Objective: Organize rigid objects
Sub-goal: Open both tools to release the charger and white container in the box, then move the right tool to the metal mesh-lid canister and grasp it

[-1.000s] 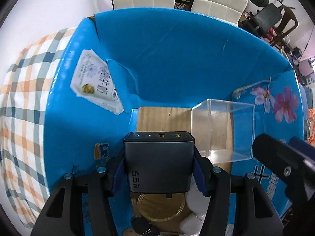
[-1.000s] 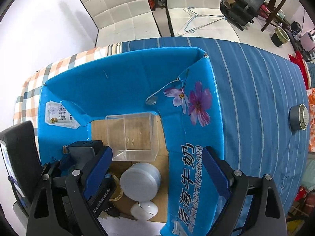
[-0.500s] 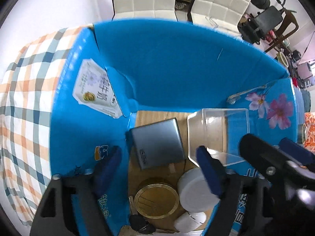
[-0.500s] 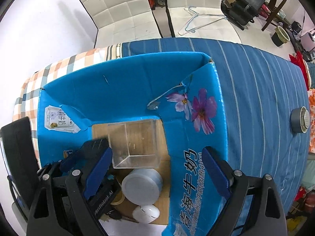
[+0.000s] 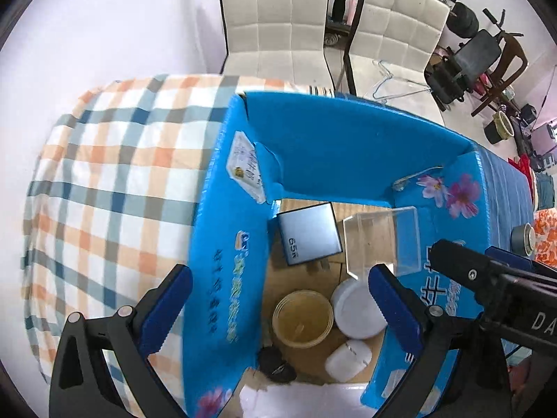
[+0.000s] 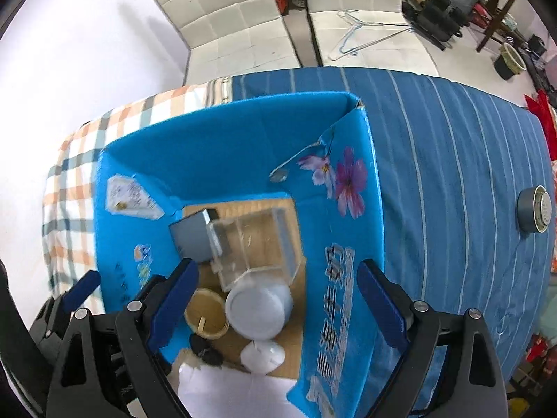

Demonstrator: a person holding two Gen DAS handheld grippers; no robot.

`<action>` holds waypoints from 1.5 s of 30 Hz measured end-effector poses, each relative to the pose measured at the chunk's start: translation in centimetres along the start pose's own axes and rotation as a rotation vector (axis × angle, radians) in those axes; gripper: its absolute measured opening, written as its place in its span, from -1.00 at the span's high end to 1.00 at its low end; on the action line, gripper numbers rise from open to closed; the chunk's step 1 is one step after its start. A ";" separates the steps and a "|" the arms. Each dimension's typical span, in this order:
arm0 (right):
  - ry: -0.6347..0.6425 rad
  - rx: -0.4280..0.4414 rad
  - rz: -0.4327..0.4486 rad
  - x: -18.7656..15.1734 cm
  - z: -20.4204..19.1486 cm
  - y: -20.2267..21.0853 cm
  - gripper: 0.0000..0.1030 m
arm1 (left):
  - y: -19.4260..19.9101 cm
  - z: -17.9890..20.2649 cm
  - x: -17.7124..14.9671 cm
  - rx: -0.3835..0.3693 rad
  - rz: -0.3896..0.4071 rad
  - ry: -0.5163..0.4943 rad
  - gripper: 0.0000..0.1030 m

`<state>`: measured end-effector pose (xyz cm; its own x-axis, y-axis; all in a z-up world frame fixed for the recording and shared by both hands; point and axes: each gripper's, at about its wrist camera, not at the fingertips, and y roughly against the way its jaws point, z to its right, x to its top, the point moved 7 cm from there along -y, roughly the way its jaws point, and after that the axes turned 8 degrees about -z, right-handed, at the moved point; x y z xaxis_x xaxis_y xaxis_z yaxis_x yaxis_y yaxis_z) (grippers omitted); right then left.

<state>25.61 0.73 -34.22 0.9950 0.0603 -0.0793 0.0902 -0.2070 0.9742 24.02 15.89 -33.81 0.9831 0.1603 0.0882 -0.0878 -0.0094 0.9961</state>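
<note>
A blue cardboard box [image 5: 348,153] stands with its flaps up. On its floor lie a grey charger [image 5: 308,233] in the far left corner, a clear acrylic case [image 5: 379,240], a gold tin [image 5: 302,318], a white round container [image 5: 358,308], a white earbud case [image 5: 346,362] and a black key fob [image 5: 275,369]. My left gripper [image 5: 280,310] hovers above the box, its jaws opening wide and gripping nothing. My right gripper [image 6: 278,301] hangs open over the same box [image 6: 226,146], above the white container [image 6: 259,308] and the clear case [image 6: 254,244], holding nothing.
A grey round tape roll [image 6: 534,209] lies on the blue striped cloth [image 6: 452,174] to the right of the box. Checked cloth [image 5: 115,181] covers the table's left side. Two white chairs [image 5: 275,24] and a wire hanger [image 6: 362,31] are beyond the far edge.
The left gripper released the grey charger, spread wide and rose; the charger now lies flat in the box's far left corner. The right gripper stayed open and barely moved.
</note>
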 end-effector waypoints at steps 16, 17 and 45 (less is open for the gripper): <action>0.094 0.145 0.076 -7.9 2.4 8.0 -0.83 | 9.2 3.2 -4.4 0.031 0.148 -0.052 -1.00; 0.094 0.153 0.080 -8.1 2.7 8.6 -0.83 | 9.6 3.9 -4.5 0.028 0.157 -0.056 -1.00; -0.435 0.052 0.126 -2.6 41.4 4.3 -0.83 | 0.0 14.7 -1.1 0.081 0.073 0.051 -1.00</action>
<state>25.13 -40.77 -38.59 0.9227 -0.3818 -0.0530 -0.0417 -0.2355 0.9710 25.34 1.22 -33.85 0.9650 0.2061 0.1620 -0.1434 -0.1022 0.9844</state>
